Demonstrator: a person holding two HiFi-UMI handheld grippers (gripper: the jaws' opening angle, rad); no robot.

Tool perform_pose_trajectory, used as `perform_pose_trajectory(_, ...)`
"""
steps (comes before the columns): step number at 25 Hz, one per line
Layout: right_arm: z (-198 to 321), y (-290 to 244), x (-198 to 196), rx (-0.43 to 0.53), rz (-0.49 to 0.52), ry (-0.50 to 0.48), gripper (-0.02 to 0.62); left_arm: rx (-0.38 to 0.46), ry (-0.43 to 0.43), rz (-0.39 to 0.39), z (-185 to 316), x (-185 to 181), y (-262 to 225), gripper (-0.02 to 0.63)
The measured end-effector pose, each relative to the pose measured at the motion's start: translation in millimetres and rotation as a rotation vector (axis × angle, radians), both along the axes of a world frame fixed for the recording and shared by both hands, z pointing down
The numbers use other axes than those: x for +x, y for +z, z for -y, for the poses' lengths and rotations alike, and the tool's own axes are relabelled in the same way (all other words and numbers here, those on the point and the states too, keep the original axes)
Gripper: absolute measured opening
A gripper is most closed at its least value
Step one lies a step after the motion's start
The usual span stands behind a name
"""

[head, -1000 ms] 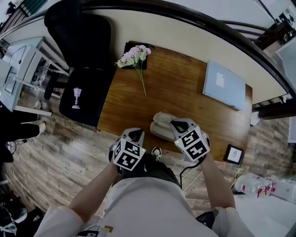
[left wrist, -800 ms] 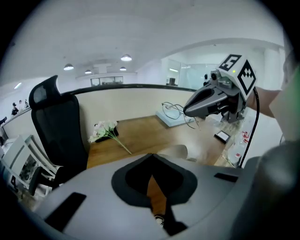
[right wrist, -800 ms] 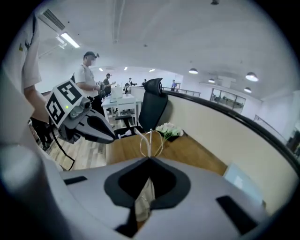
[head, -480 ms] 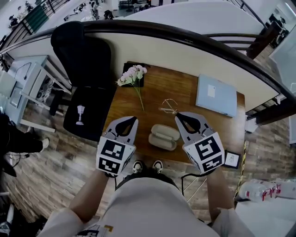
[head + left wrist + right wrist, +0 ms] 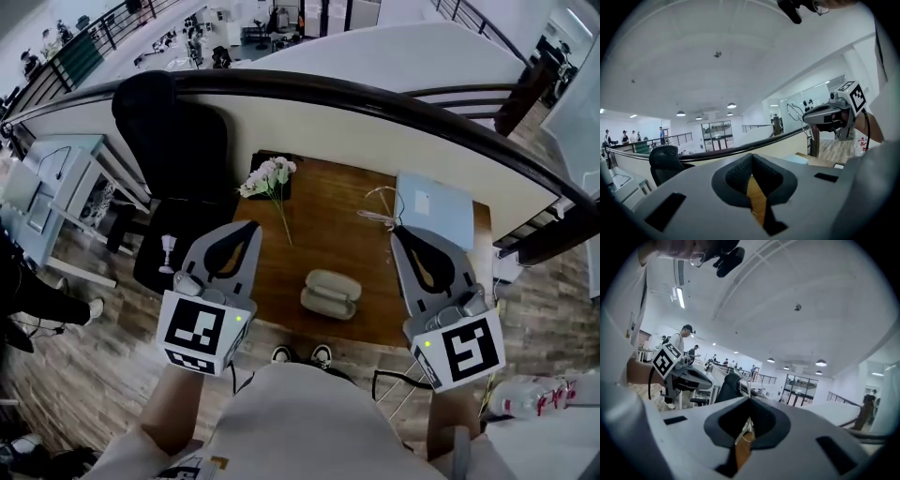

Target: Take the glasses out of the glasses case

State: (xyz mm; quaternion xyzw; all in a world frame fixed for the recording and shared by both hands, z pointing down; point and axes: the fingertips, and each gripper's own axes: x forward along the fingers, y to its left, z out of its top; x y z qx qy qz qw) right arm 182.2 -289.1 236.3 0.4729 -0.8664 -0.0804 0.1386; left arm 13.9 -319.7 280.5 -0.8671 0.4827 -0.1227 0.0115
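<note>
Wooden table (image 5: 323, 211), glasses case (image 5: 330, 293), glasses (image 5: 378, 216) pinched in right gripper (image 5: 399, 232)

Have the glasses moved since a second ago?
Yes. They were out of sight then, with the right gripper over the case. Now the glasses hang from it beyond the case, beside the blue pad.

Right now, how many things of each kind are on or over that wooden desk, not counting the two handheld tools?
Glasses case: 1
Bunch of flowers: 1
Dark pad under the flowers: 1
Pale blue flat slab: 1
Glasses, held in the right gripper: 1
Total: 5
</note>
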Motion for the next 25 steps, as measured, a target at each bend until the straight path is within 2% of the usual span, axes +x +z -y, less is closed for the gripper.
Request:
perform_pose_trajectory(5, -14, -32, 12, 0.062, 0.112, 0.03, 0.009, 0.077, -0.023, -0.009, -9, -9, -35, 0.003)
perform_pose_trajectory(12, -33, -43, 24, 0.073, 0.22, 0.045, 0.009, 0.095, -0.052, -0.019, -23, -18, -47, 0.002)
perform_pose_trajectory(21, -41, -34, 10, 0.022, 0.23, -0.015, 0.009, 0.062, -0.047, 0.005, -27, -15, -34, 0.003)
perform_pose_trajectory(25, -40, -30, 9, 0.013, 0.22, -0.016, 0.009, 0.054, -0.044, -0.01, -29, -13, -36, 0.003)
